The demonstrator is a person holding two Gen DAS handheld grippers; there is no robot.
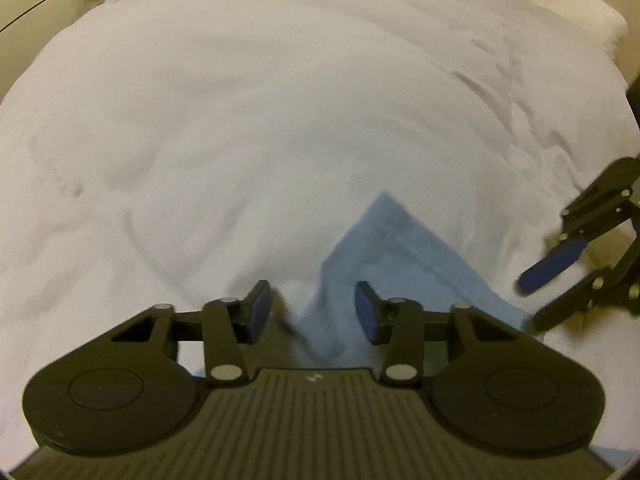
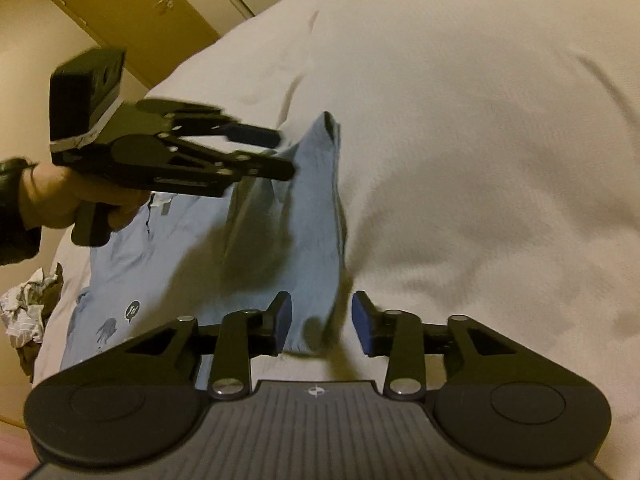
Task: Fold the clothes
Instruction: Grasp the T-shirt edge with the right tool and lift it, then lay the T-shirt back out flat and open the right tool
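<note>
Right wrist view shows the light-blue garment [image 2: 192, 248] spread on the white bedding [image 2: 480, 160]; right gripper [image 2: 320, 320] gapes over its near edge, left gripper [image 2: 276, 152] gapes at its far corner; pinch both firmly before lifting.

A bed under a wrinkled white duvet [image 1: 240, 120] fills most of both views. Pillows [image 1: 560, 8] lie at the head of the bed, at 1 o'clock in the left wrist view. In the right wrist view, a brown door [image 2: 132, 8] with a metal handle [image 2: 165, 2] stands at 11 o'clock, and crumpled fabric [image 2: 28, 312] lies beside the bed at 9 o'clock.
</note>
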